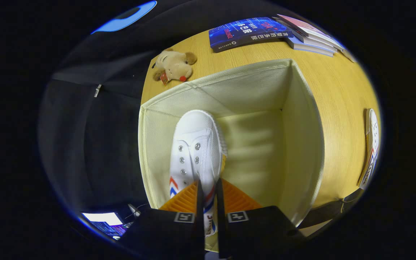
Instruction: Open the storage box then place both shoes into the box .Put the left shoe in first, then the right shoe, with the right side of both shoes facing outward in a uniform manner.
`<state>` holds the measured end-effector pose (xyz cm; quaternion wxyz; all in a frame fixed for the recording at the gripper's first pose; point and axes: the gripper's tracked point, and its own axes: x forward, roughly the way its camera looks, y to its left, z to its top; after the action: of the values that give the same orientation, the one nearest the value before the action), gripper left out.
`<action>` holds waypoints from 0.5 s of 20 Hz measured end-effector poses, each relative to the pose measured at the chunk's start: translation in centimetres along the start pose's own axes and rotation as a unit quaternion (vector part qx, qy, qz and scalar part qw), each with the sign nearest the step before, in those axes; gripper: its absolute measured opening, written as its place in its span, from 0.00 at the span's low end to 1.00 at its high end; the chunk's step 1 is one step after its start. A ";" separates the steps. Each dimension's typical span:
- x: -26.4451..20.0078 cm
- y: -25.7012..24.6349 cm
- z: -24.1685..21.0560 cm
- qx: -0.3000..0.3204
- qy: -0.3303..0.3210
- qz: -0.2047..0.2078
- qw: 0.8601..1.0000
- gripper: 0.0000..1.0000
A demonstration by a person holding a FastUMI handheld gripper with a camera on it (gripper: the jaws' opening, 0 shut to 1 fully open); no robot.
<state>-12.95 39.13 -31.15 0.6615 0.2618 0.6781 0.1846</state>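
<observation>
My gripper (208, 191) is shut on the side wall of a white canvas shoe (195, 151) with red and blue stripes, toe pointing away from the fingers. The shoe hangs over the open cream fabric storage box (302, 144), near the box's left wall, above its bare bottom. A second white shoe (371, 148) with the same stripes lies on its side on the wooden table, well to the right of the box.
The wooden table (338, 90) carries a plush dog (173, 65) beyond the box's far left corner and a stack of books (265, 30) further back. Dark cloth wall is left of the table; a lit screen (103, 221) is low on the left.
</observation>
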 end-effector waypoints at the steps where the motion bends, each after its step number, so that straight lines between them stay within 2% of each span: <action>1: 0.1 0.6 0.0 0.000 0.002 0.015 1.000 0.27; 3: 0.0 1.7 -0.4 -0.009 0.006 0.032 0.999 0.43; 6: -0.9 2.1 -1.0 -0.023 0.009 0.045 0.999 0.98; 10: -4.3 3.0 -0.1 -0.030 -0.015 0.085 0.996 0.98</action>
<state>-12.76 38.92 -25.87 0.6609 0.3019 0.6374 0.2564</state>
